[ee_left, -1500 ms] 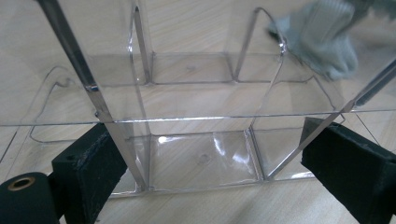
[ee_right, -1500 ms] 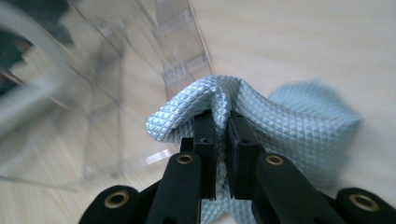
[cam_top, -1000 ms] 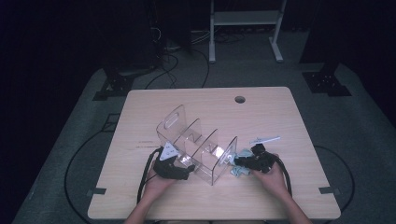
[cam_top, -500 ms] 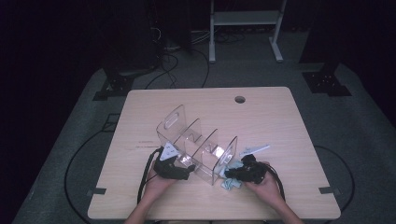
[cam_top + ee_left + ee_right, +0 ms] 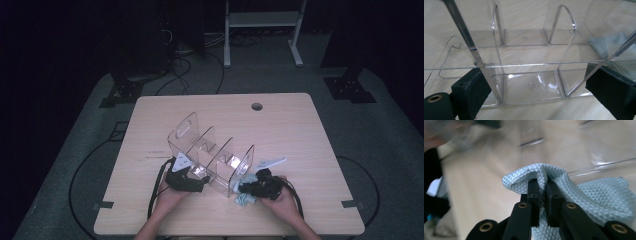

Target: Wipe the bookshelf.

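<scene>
Clear acrylic organizer standing near the middle of the wooden table, slightly toward the person's edge, set on a diagonal, with upright dividers forming several compartments and a handle cut-out in the far end panel. Left gripper at the organizer's near left corner, held in the left hand. From the left gripper view: jaws spread wide, one black pad against the near wall by a divider, the other at the right, the organizer's near wall spanning the gap between them; firm pressing on the plastic impossible to confirm. Right gripper just beside the organizer's near right end, in the right hand. From the right gripper view: jaws pressed nearly together, pinching a raised fold of pale blue waffle-textured cloth, the rest of it bunched on the table surface to the right. Same cloth seen from above as a small pale patch under the right gripper, close to the organizer's transparent end wall. Background blurred in the right gripper view.
</scene>
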